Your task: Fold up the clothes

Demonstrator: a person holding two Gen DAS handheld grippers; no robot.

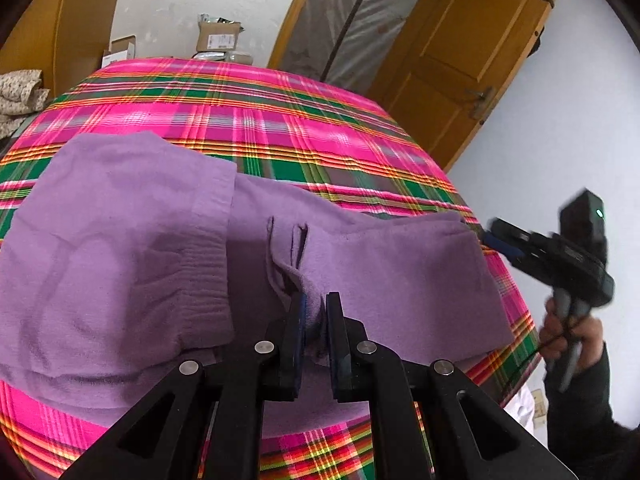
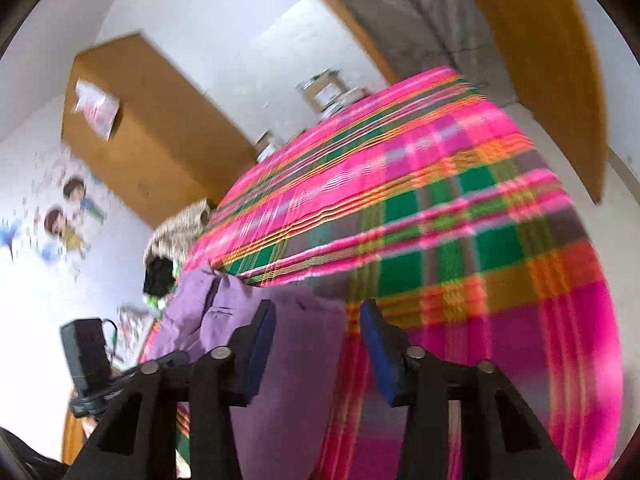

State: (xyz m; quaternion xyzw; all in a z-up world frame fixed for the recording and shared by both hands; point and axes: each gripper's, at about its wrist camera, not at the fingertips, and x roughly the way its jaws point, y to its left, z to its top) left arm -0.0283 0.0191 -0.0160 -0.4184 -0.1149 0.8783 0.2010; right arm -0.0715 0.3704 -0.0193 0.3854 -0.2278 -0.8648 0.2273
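Observation:
A purple garment (image 1: 120, 240) lies spread across a bed covered by a pink, green and orange plaid sheet (image 1: 280, 120). My left gripper (image 1: 316, 312) is shut on a raised pinch of the purple fabric near the garment's middle front. At the garment's right edge a hand (image 1: 568, 332) holds my right gripper (image 1: 492, 236), its tips just off the cloth's corner. The blurred right wrist view shows the right gripper (image 2: 318, 320) open, the purple garment (image 2: 296, 360) lying below its left finger and the plaid sheet (image 2: 480, 220) below its right one. No cloth is pressed between its pads.
Cardboard boxes (image 1: 218, 38) stand past the bed's far end. A wooden door (image 1: 460, 60) is at the right, a wooden wardrobe (image 2: 152, 140) at the left. A folded patterned cloth pile (image 1: 20, 92) sits by the bed's far left corner. The bed's right edge drops to the floor.

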